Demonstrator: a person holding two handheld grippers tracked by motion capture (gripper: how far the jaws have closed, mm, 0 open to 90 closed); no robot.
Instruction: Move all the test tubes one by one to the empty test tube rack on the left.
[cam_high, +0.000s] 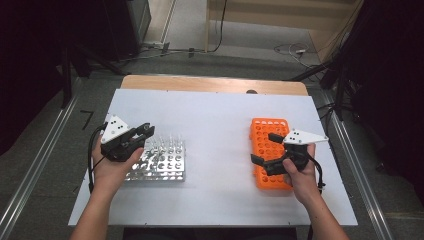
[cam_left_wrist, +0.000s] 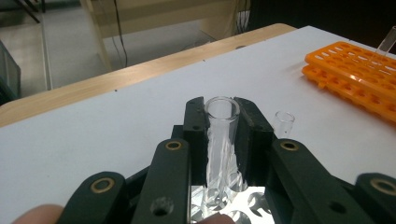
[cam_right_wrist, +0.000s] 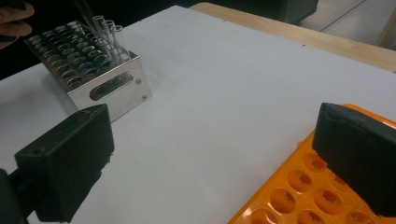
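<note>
My left gripper (cam_left_wrist: 222, 109) is shut on a clear glass test tube (cam_left_wrist: 222, 130), which stands upright with its lower end in the shiny metal rack (cam_left_wrist: 224, 205). Another clear tube (cam_left_wrist: 284, 122) stands just to its right. In the high view the left gripper (cam_high: 145, 131) hovers over the metal rack (cam_high: 162, 162) at the table's left. My right gripper (cam_high: 265, 148) is open over the orange rack (cam_high: 267, 137) on the right, with nothing between its jaws. In the right gripper view the right gripper (cam_right_wrist: 210, 158) has its jaws wide apart above the orange rack (cam_right_wrist: 299, 196); the metal rack (cam_right_wrist: 112, 84) holds a few tubes (cam_right_wrist: 105, 32).
A white sheet (cam_high: 215, 125) covers the wooden table. A clear tube (cam_left_wrist: 387, 42) leans up from the orange rack (cam_left_wrist: 355, 65). White surface lies bare between the two racks. Cables run across the floor beyond the table's far edge.
</note>
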